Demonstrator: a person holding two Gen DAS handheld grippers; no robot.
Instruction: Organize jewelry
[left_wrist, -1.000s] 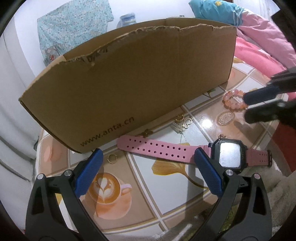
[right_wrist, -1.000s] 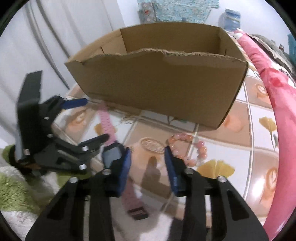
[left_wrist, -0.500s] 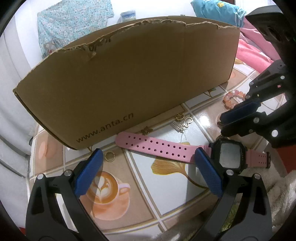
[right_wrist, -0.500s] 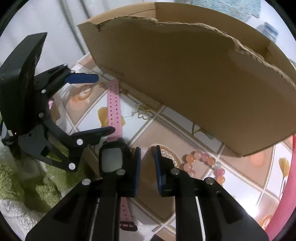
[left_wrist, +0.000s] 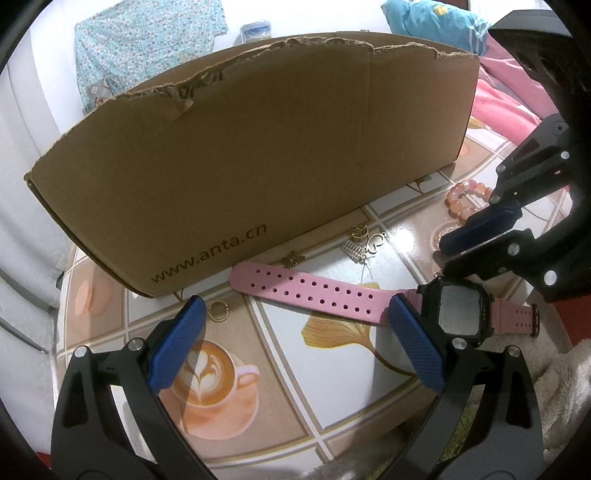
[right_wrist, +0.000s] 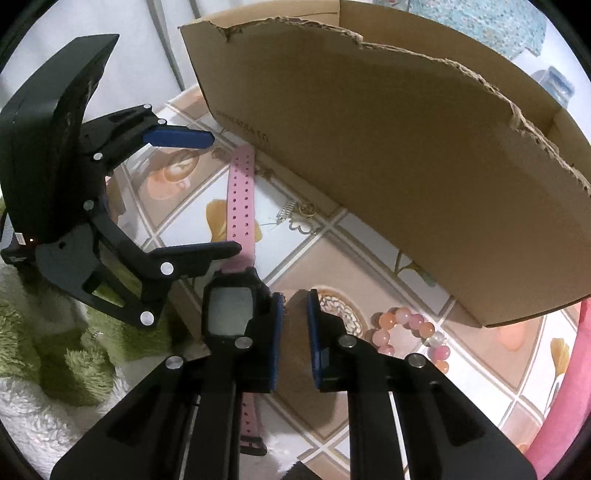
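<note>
A pink-strapped watch (left_wrist: 458, 314) with a black square face lies flat on the patterned table, also in the right wrist view (right_wrist: 229, 310). A bracelet of pink and orange beads (left_wrist: 461, 201) lies to its right (right_wrist: 410, 328). Small gold charms (left_wrist: 364, 242) and a gold ring (left_wrist: 218, 310) lie by the box. My left gripper (left_wrist: 295, 343) is open over the strap. My right gripper (right_wrist: 295, 339) is nearly closed with a narrow gap, empty, its left finger beside the watch face.
A large brown cardboard box (left_wrist: 258, 147) with torn top edges stands behind the jewelry (right_wrist: 406, 166). A green and white fluffy cloth (right_wrist: 55, 350) lies at the table's near edge. Pink bedding (left_wrist: 502, 107) lies at the right.
My right gripper has moved left from the bead bracelet to beside the watch face, its jaws narrowing. The left gripper has edged closer to the box and stays open.
</note>
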